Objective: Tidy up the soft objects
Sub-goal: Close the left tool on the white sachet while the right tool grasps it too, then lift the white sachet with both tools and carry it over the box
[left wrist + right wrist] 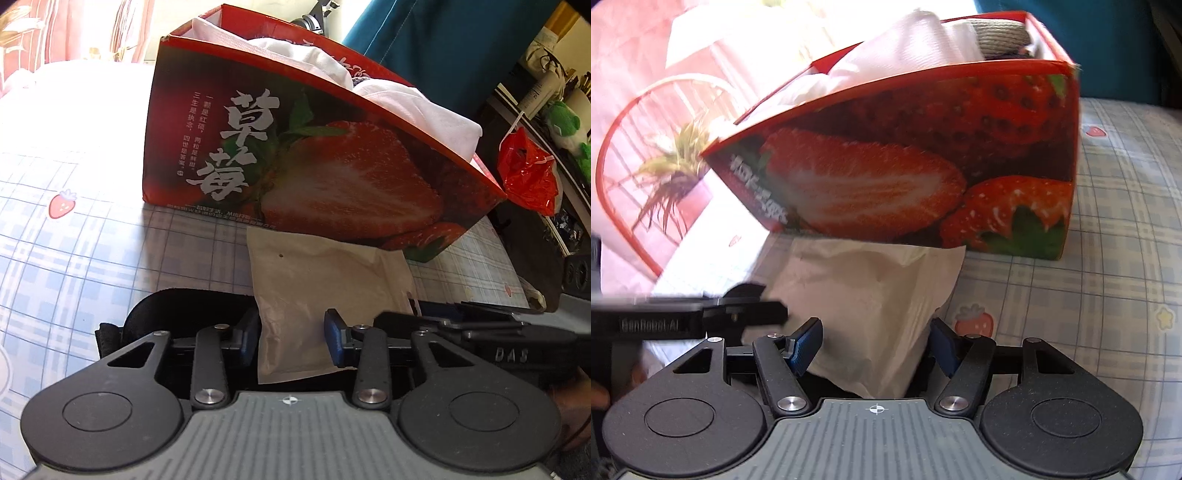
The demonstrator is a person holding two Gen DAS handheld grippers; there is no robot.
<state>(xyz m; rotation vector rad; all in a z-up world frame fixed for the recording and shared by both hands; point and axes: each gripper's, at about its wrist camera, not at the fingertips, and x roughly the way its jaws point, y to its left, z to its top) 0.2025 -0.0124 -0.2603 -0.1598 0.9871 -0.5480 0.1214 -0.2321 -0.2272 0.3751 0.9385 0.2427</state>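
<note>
A red cardboard box printed with large strawberries and white Chinese lettering is seen standing on a bed sheet patterned with pale blue checks and small strawberries. White folded cloths are piled inside the box and rise above its rim; in the right wrist view a grey ribbed fabric is also seen near the far end of the box. A flat beige pouch is lying on the sheet directly in front of the box, with its far edge against the base of the box. The left gripper is placed over the near end of this pouch, whose corner lies between the blue fingers; the left finger is touching the pouch edge, while a narrow gap is visible beside the right finger, so a firm grasp cannot be confirmed. In the right wrist view the same pouch is seen between the fingers of the right gripper, which are spread apart on either side of it without pressing on it. The other gripper's black body is seen at the left edge of that view. A red plastic bag is seen beyond the right end of the box, and a teal fabric is hanging behind it.
</note>
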